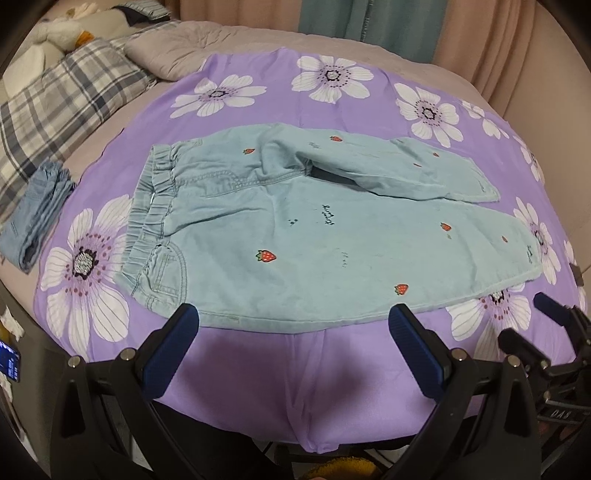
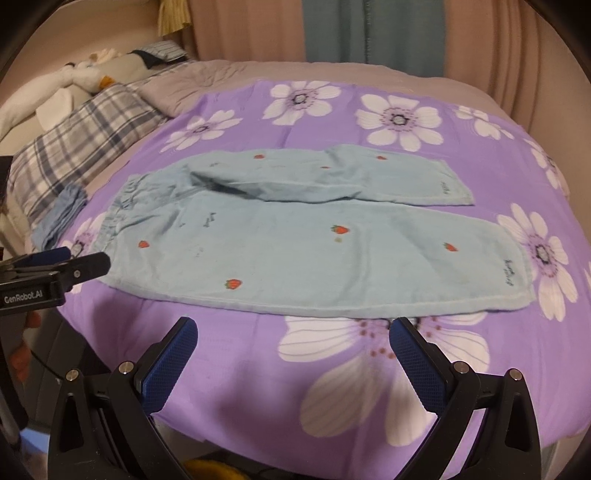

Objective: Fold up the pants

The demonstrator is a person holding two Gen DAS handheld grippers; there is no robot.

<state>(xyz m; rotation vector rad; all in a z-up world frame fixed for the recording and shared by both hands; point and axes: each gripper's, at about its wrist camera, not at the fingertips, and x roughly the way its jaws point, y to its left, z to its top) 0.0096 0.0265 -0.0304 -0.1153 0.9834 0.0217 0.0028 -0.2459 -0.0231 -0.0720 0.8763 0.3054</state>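
1. purple flowered sheet [image 1: 258, 369] covers the bed.
2. light blue pants [image 1: 295, 236] lie flat on it, waistband left, legs right.
3. left gripper [image 1: 295, 317] spread wide, empty, at the near hem.
4. right gripper [image 2: 293, 332] spread wide, empty, just short of the pants.

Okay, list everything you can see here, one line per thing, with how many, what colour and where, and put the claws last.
Pants: one, light blue with red strawberries, spread flat on the purple sheet, waistband to the left, legs to the right.
Sheet: one, purple with white flowers, covering the near part of the bed.
Folded garment: one, blue denim, at the sheet's left edge.
Plaid pillow: one, grey and white, far left.
Plush toy: one, white with an orange beak, far left corner.
Curtains: pink with a teal panel, behind the bed.
Left claw: black with blue pads, open, at the pants' near edge.
Right claw: black with blue pads, open, just short of the pants' near edge.
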